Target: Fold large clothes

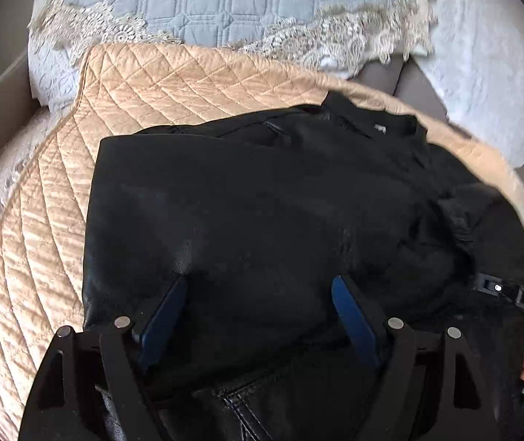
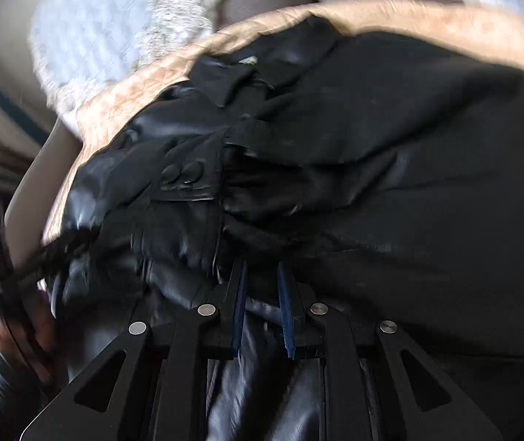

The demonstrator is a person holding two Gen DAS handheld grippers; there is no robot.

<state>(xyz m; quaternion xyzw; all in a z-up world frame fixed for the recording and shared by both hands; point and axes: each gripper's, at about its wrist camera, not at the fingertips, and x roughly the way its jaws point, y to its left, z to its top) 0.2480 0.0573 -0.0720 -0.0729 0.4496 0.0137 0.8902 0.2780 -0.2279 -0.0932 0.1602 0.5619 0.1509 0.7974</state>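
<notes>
A black leather jacket (image 1: pixel 280 202) lies partly folded on a tan quilted cover (image 1: pixel 60 220), collar at the far end. My left gripper (image 1: pixel 260 279) is open, its blue pads wide apart just above the jacket's near part. In the right wrist view the same jacket (image 2: pixel 390 147) fills the frame, with a buttoned cuff (image 2: pixel 184 176) bunched at the left. My right gripper (image 2: pixel 262 268) has its pads close together, pinching a fold of the jacket's leather at the near edge. The right gripper also shows at the right edge of the left wrist view (image 1: pixel 511 292).
A pale blue quilted pillow with lace trim (image 1: pixel 225 3) lies beyond the tan cover. White textured bedding (image 1: pixel 489 84) lies at the right. The left gripper's frame (image 2: pixel 1 257) and a hand show at the left of the right wrist view, blurred.
</notes>
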